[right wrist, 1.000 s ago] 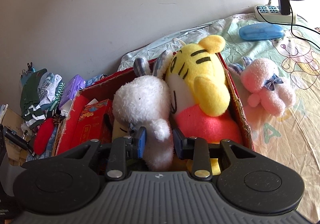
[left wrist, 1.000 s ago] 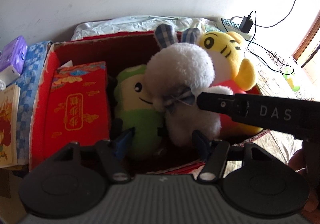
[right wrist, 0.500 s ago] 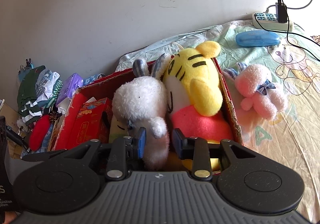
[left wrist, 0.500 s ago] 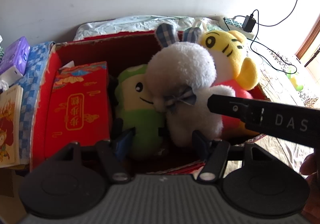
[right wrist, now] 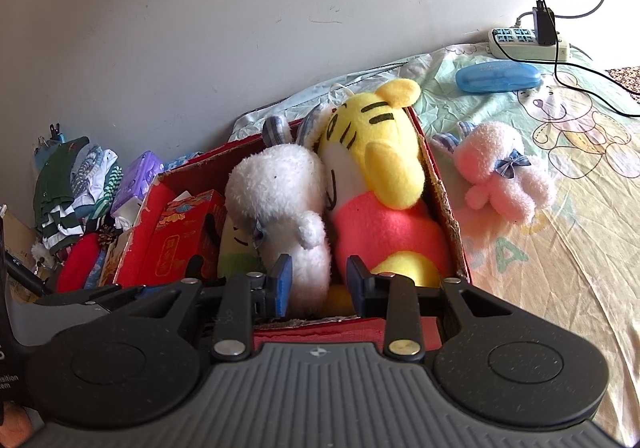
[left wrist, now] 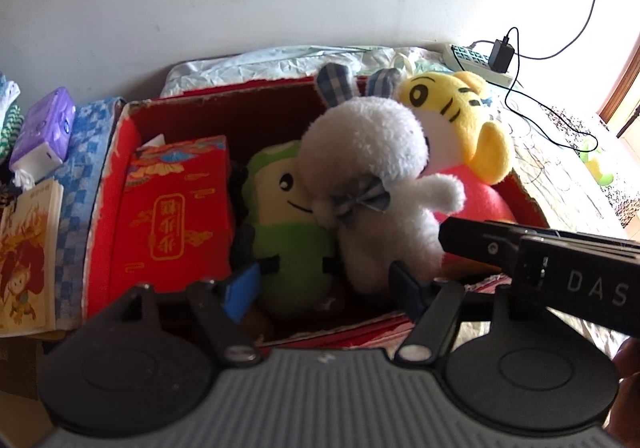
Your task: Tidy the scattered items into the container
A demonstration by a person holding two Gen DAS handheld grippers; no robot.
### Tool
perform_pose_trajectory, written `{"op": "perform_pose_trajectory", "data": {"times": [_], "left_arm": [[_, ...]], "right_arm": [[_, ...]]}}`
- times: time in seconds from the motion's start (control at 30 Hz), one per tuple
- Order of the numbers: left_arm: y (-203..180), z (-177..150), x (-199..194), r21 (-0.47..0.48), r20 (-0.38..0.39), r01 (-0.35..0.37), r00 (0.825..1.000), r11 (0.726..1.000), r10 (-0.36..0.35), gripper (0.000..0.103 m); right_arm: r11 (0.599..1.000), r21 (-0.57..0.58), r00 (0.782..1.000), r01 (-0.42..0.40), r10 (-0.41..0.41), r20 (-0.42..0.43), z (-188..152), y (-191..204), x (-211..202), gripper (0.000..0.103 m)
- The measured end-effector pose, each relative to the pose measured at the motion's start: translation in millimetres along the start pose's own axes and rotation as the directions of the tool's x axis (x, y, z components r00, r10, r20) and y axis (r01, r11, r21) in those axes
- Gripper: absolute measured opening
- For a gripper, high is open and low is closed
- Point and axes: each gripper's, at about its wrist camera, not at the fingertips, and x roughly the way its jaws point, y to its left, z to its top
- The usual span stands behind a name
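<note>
So, going left to right: off the bed's left edge there's a picture book [left wrist: 28,252] and a purple tissue pack [left wrist: 42,128] on a blue checkered cloth [left wrist: 86,152], plus a stack of folded clothes [right wrist: 76,184] against the wall. Then comes the red cardboard box [left wrist: 120,152] sitting on the bed [right wrist: 560,248].

Inside the box, a red packet with gold print [left wrist: 176,208] lies against the left wall. Next to it is a green plush [left wrist: 288,224], and leaning on that is a white bunny plush [left wrist: 372,184] with plaid ears and a little bow. At the right end, a yellow tiger plush [right wrist: 376,168] is squeezed in beside the bunny, its head poking up over the far rim.

The left tongs [left wrist: 320,284] hang over the near side of the box and are opening up; the green plush and the bunny's lower body sit in the gap, but the pads aren't pressing on either. The right tongs [right wrist: 318,284] are parted only narrowly, with the bunny's bottom between the blue pads. I can't tell if they're actually pinching it or just beside it.

Outside the box to the right, a pink bunny plush [right wrist: 500,176] lies on the sheet, apart from the box. Further back there's a blue case [right wrist: 496,76] and a power strip [right wrist: 520,44] with a charger plugged in.
</note>
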Motion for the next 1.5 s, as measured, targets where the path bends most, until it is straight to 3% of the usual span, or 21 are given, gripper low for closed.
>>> {"op": "perform_pose_trajectory", "data": {"times": [0.07,1.0,1.5], "left_arm": [[-0.7,-1.3,-4.3,0.008,0.013,-0.014,1.000,1.000,0.014,0.082],[-0.1,-11.9,-26.6,0.008,0.057,-0.081,0.995,0.997,0.081,0.088],[-8.5,-19.3,-38.8,-0.014,0.041,-0.106,0.993,0.994,0.107,0.094]], "right_arm": [[1.000,0.001,1.000,0.005,-0.005,0.003,-2.1,0.8,-2.2,0.033],[0.999,0.037,0.999,0.030,-0.031,0.025,-10.2,4.4,-8.0,0.033],[0.999,-0.034,1.000,-0.028,0.028,0.004,-9.2,6.5,-8.6,0.034]]}}
